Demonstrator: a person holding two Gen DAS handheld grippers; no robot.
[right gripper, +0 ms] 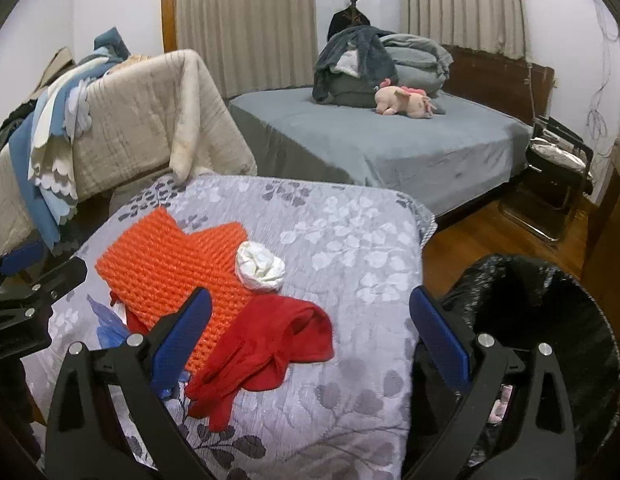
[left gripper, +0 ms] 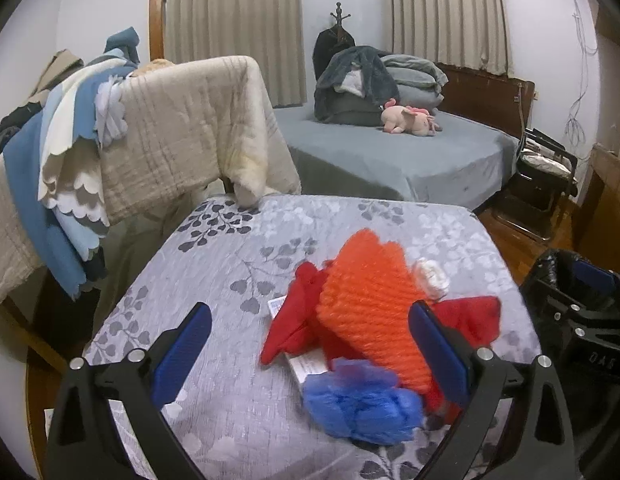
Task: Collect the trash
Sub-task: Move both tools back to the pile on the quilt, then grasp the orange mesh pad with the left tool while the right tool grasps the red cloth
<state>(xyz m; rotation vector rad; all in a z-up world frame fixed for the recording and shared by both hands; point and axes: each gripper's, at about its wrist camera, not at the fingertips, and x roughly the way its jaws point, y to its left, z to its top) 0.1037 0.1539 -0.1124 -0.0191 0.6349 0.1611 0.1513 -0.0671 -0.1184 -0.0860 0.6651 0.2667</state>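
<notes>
A pile of trash lies on the floral grey cloth (left gripper: 237, 264): an orange foam net (left gripper: 366, 304), red mesh pieces (left gripper: 297, 320), a blue crumpled bag (left gripper: 362, 404), a white crumpled wad (left gripper: 432, 276) and a printed paper slip (left gripper: 305, 364). My left gripper (left gripper: 310, 356) is open just above the pile, the blue bag and net between its fingers. My right gripper (right gripper: 310, 336) is open and empty over the red mesh (right gripper: 269, 344), beside the orange net (right gripper: 173, 268) and white wad (right gripper: 259, 266). A black-lined bin (right gripper: 550, 320) stands at the right.
A rack draped with a beige quilt (left gripper: 181, 120) and blue-white cloths (left gripper: 57, 168) stands left. A bed (right gripper: 390, 144) with folded bedding and a pink plush toy (right gripper: 406, 100) lies behind. A black chair (right gripper: 562, 168) and wooden floor (right gripper: 470, 232) are at the right.
</notes>
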